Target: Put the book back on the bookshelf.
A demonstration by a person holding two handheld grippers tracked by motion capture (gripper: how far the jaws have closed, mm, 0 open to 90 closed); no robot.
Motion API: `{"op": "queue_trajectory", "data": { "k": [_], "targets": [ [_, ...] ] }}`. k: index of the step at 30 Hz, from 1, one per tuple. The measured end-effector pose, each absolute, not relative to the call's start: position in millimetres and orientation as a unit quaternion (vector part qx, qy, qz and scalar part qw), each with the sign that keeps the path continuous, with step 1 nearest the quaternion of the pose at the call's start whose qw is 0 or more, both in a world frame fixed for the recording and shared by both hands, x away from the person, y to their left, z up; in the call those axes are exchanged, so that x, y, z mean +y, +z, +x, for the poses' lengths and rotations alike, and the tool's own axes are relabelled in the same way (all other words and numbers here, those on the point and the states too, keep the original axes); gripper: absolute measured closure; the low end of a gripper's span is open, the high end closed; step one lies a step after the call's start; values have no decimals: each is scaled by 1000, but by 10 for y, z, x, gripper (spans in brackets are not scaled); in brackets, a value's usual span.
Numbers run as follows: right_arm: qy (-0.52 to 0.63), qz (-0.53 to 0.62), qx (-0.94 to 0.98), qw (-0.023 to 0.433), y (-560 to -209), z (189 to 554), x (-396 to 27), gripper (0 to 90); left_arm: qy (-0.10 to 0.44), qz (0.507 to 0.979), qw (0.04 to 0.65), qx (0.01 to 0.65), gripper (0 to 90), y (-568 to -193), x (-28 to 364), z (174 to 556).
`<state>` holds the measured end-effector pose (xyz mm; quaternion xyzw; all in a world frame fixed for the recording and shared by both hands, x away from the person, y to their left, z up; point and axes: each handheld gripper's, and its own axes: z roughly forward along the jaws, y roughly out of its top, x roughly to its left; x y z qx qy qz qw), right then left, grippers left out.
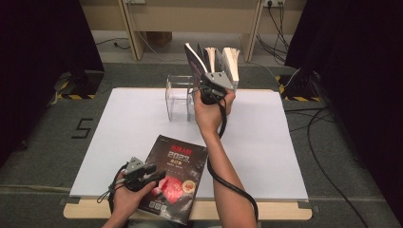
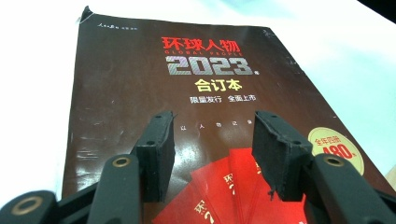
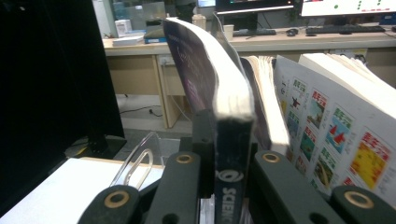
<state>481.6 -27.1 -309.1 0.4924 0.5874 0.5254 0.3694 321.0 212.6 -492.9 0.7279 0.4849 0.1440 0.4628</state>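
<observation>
A dark magazine (image 1: 178, 161) with red fans and "2023" on its cover (image 2: 187, 79) lies flat at the table's front edge. My left gripper (image 1: 159, 173) rests low over its near end, and its jaws (image 2: 212, 126) stand open with the cover showing between them. My right gripper (image 1: 203, 73) is raised at the back of the table, shut on the spine of a dark book (image 1: 194, 57). That book (image 3: 205, 79) stands upright between the pads. Just right of it stand pale-paged magazines (image 1: 230, 59) with colourful small covers printed on one (image 3: 327, 116).
A clear acrylic stand (image 1: 178, 97) sits at the back of the white table top (image 1: 266, 142), left of my right hand; its curved wall (image 3: 137, 161) shows below the held book. Desks, cables and dark curtains lie beyond the table.
</observation>
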Motion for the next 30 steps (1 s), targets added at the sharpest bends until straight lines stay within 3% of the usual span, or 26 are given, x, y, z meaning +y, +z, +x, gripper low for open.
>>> {"op": "queue_trajectory", "data": {
  "k": [30],
  "targets": [
    [506, 514, 574, 389, -3244, 5064, -111, 847, 144, 731, 462, 482, 481, -4938, 2131, 3212]
  ]
}}
